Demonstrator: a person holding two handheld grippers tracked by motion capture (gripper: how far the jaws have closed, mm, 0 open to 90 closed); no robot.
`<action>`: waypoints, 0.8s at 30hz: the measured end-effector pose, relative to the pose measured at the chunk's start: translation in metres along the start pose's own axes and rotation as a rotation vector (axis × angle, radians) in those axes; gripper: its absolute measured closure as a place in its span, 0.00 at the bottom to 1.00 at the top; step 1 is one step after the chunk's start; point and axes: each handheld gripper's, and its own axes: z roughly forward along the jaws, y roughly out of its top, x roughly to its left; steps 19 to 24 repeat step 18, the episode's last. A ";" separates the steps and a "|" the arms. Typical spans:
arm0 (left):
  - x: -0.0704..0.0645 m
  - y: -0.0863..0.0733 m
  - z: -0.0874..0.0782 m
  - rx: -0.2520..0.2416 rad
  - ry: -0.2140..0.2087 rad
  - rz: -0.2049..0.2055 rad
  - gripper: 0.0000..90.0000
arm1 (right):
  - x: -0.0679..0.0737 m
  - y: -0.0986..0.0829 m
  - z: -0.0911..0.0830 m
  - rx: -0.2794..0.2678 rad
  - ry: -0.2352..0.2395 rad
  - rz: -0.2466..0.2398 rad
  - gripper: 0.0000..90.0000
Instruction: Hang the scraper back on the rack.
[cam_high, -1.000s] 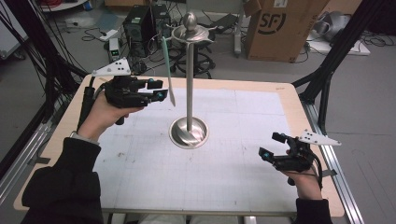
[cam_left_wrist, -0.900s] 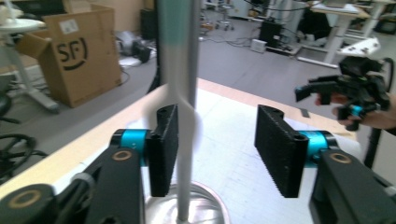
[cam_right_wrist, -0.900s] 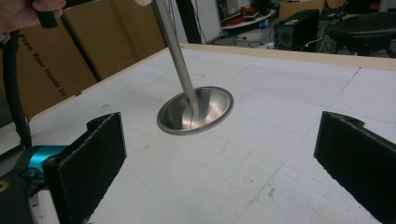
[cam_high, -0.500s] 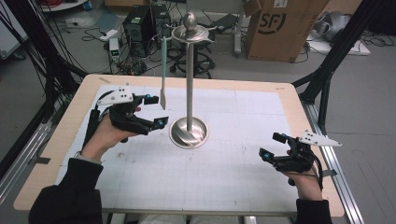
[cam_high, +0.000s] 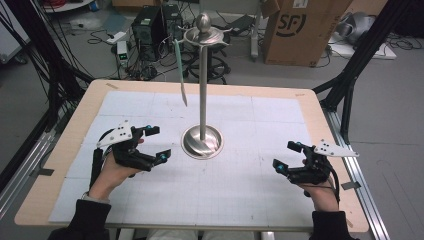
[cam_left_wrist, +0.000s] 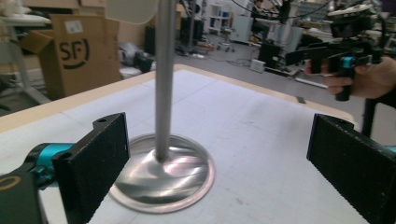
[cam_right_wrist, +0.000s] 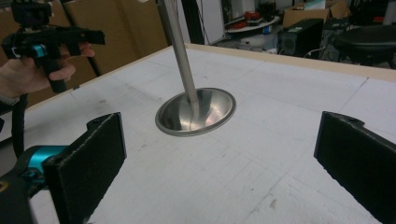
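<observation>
The left tool (cam_high: 152, 144) stood wide open and held nothing, its two black pads far apart in the left gripper view. Just ahead of it and slightly to its right rose the metal stand (cam_high: 202, 90); its dished base (cam_left_wrist: 163, 175) lay near the left pad, apart from it. The right tool (cam_high: 287, 156) was likewise wide open and empty, resting low over the bench, with the stand's base (cam_right_wrist: 195, 112) well ahead of its pads. High above and beyond the left tool, a pale green spoon-like utensil (cam_high: 180, 70) hung from the stand's top disc, bowl end down, clear of the pole.

The utensil looked light, thin and stiff, likely free to swing; the narrow handle below its hook seemed the best hold. The polished stand would probably be slippery and top-heavy if nudged.

The bench (cam_high: 65, 150) carried a white gridded mat (cam_high: 240, 190) with a wooden edge. Beyond it lay a workshop floor with cables, a computer tower (cam_high: 149, 27) and a cardboard box (cam_high: 295, 30).
</observation>
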 end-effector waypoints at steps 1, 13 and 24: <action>0.001 -0.001 -0.002 0.015 0.017 -0.005 0.07 | -0.001 -0.001 0.000 -0.005 0.000 -0.003 0.01; 0.011 -0.001 -0.041 -0.016 0.126 0.030 0.07 | 0.001 -0.001 0.000 -0.069 0.022 -0.028 0.01; 0.015 -0.003 -0.047 -0.023 0.142 0.020 0.07 | 0.002 -0.001 0.004 -0.064 0.034 -0.043 0.01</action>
